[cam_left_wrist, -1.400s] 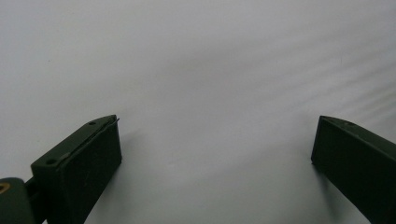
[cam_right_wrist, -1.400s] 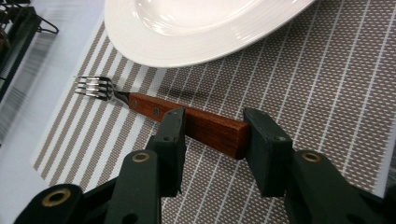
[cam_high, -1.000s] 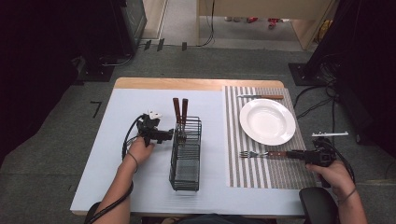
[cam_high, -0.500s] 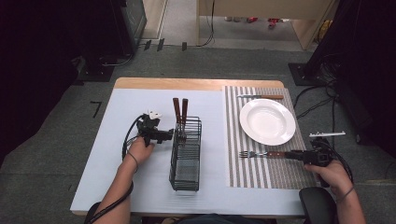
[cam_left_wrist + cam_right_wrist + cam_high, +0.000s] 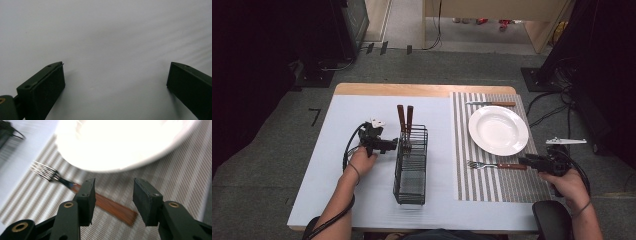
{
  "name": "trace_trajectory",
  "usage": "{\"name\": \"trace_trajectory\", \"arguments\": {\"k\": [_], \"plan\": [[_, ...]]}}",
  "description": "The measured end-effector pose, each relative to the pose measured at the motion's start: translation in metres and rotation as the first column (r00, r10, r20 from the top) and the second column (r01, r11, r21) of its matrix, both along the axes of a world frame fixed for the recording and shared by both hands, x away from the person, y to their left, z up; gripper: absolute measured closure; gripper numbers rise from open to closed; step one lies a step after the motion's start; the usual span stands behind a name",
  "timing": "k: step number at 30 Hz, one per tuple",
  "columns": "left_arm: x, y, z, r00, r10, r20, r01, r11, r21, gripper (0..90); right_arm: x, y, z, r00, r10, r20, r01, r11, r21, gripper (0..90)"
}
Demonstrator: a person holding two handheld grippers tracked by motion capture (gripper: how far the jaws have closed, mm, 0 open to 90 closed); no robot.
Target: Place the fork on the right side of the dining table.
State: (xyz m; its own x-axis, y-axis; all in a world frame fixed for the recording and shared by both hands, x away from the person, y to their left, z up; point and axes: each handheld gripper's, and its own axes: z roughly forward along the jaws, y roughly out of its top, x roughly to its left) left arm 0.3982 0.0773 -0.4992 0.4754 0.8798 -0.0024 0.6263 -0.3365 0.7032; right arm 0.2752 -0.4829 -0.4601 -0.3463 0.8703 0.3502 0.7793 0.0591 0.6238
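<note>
A fork [image 5: 494, 165] with a brown wooden handle lies on the striped placemat [image 5: 492, 187], just in front of the white plate [image 5: 498, 130]. My right gripper [image 5: 526, 161] hovers at the handle's right end. In the right gripper view the right gripper [image 5: 113, 183] is open, and the fork [image 5: 110, 206] lies flat on the mat under the gap between the jaws, below the plate [image 5: 120, 142]. My left gripper [image 5: 391, 145] sits beside the left wall of the black wire caddy [image 5: 411, 170]. The left gripper [image 5: 116, 68] stands wide open over bare table, with nothing between its jaws.
Two wooden-handled utensils [image 5: 405, 120] stand upright in the far end of the caddy. A knife [image 5: 490, 103] lies on the placemat behind the plate. The pale blue table top [image 5: 362, 200] stretches left of the caddy. Cables trail on the floor to the right.
</note>
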Motion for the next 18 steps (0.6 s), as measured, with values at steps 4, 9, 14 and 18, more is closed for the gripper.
{"name": "trace_trajectory", "arguments": {"k": [4,9,14,18], "plan": [[0.000,0.000,0.000,1.0000,0.000,0.000,0.000,1.0000,0.000,1.7,0.005,0.023,0.012,0.9955,0.061,0.072,-0.060,0.998,-0.013,49.9],[0.000,0.000,0.000,1.0000,0.000,0.000,0.000,1.0000,0.000,1.7,0.016,0.053,0.019,0.9859,0.119,0.118,-0.117,0.993,-0.023,46.3],[0.000,0.000,0.000,1.0000,0.000,0.000,0.000,1.0000,0.000,1.7,0.026,0.090,0.019,0.9732,0.188,0.132,-0.183,0.982,-0.053,43.2],[0.000,0.000,0.000,1.0000,0.000,0.000,0.000,1.0000,0.000,1.7,0.033,0.113,0.018,0.9639,0.225,0.142,-0.216,0.974,-0.074,40.3]]}}
